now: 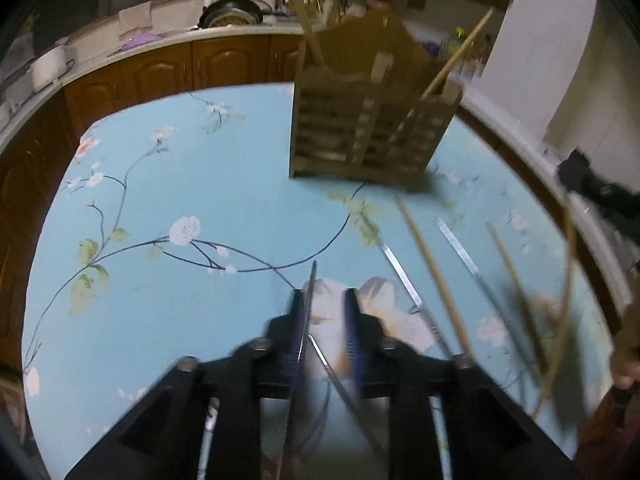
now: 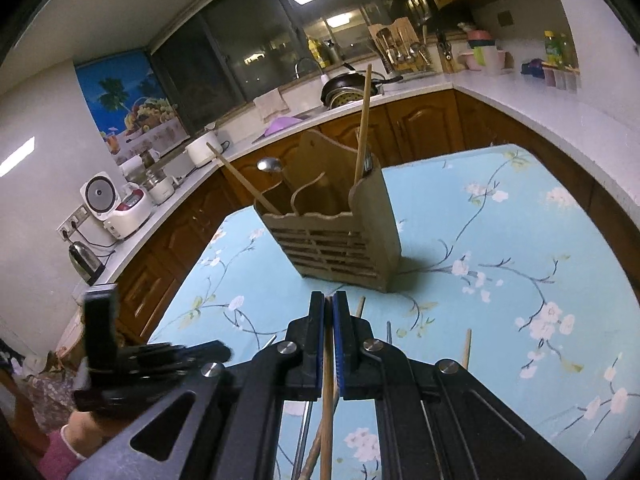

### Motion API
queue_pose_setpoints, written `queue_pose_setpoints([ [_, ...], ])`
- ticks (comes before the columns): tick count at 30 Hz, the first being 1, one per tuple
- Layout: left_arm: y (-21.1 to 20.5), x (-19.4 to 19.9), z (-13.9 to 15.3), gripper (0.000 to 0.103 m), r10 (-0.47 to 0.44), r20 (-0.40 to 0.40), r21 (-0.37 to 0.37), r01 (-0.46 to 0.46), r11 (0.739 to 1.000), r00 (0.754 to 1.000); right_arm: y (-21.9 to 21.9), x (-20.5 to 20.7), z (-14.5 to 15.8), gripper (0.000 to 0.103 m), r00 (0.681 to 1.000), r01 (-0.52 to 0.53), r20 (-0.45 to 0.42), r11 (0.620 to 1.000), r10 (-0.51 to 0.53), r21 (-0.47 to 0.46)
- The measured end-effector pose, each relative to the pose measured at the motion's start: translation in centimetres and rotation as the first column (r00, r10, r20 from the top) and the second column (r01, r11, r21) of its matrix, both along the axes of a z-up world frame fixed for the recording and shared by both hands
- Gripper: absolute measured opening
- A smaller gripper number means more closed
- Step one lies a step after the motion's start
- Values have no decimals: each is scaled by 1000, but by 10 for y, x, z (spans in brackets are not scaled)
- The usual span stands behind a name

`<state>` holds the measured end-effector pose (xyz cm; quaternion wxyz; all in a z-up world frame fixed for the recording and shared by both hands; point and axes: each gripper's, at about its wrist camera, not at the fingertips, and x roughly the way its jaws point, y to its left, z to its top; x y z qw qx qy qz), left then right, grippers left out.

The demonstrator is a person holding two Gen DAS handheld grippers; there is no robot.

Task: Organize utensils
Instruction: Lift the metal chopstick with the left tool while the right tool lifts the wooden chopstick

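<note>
A wooden slatted utensil holder [image 1: 368,120] [image 2: 340,236] stands on the blue floral table; it holds two wooden chopsticks [image 2: 364,120] and a metal spoon [image 2: 270,165]. My left gripper [image 1: 322,300] is open; a thin metal utensil [image 1: 306,320] leans along its left finger, and I cannot tell whether it is held. Loose wooden chopsticks [image 1: 436,276] and metal utensils [image 1: 456,246] lie blurred on the table to its right. My right gripper [image 2: 329,304] is shut on a wooden chopstick [image 2: 327,400], just in front of the holder.
The blue floral tablecloth [image 1: 168,184] [image 2: 520,264] covers the table. Kitchen counters with brown cabinets [image 2: 420,124], a pan in the sink [image 2: 352,84], rice cookers [image 2: 116,204] and a kettle [image 2: 84,258] ring the table. More utensils [image 2: 466,344] lie by the right gripper.
</note>
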<state>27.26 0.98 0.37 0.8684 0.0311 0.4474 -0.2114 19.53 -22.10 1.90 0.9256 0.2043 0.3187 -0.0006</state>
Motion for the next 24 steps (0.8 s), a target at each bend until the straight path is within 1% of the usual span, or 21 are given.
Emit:
queue_pose_setpoints([
  [3,-13,16,-17,26,-6,-24,63,7,998,1000,2,0,-1,4,1000,-1,-4,1000,1,-1],
  [6,-26,36,-32,26,-17,-38,104,21,994,999,2,0,-4,4,1000,2,-8,1000,-2,5],
  [7,-30,39,-33,26,-27,-18,113,29,993,999,1,1,-4,4,1000,3,-9,1000,-3,6],
  [8,-34,41,-34,26,-36,-19,125,38,991,999,1,1,-5,4,1000,3,-10,1000,-3,8],
  [9,-38,42,-35,22,-48,-13,139,50,989,999,1,2,-6,4,1000,2,-11,1000,-2,10],
  [10,-42,44,-35,14,-62,-7,149,62,987,998,0,2,-7,4,1000,1,-11,1000,-1,12],
  [11,-45,44,-36,10,-73,-5,150,73,986,997,1,3,-7,4,1000,1,-11,1000,-1,13],
  [12,-47,44,-37,3,-83,-4,153,82,985,997,1,3,-7,4,1000,1,-10,1000,-1,14],
  [14,-50,43,-38,2,-86,2,167,85,982,996,1,3,-7,4,1000,2,-10,1000,-1,17],
  [16,-48,41,-36,2,-76,6,148,75,986,997,1,3,-7,4,1000,-1,-8,1000,1,15],
  [18,-42,33,-26,2,-65,30,117,61,991,997,1,2,-4,4,1000,-4,3,1000,4,12],
  [21,-25,15,5,2,-43,84,17,41,999,996,3,-2,6,4,1000,-5,26,1000,5,5],
  [23,-14,5,24,2,-28,123,-30,32,999,992,4,-5,14,4,999,-5,46,1000,5,-1],
  [24,-7,-2,39,2,-17,154,-63,27,998,988,5,-6,18,4,999,-5,54,1000,5,-3],
])
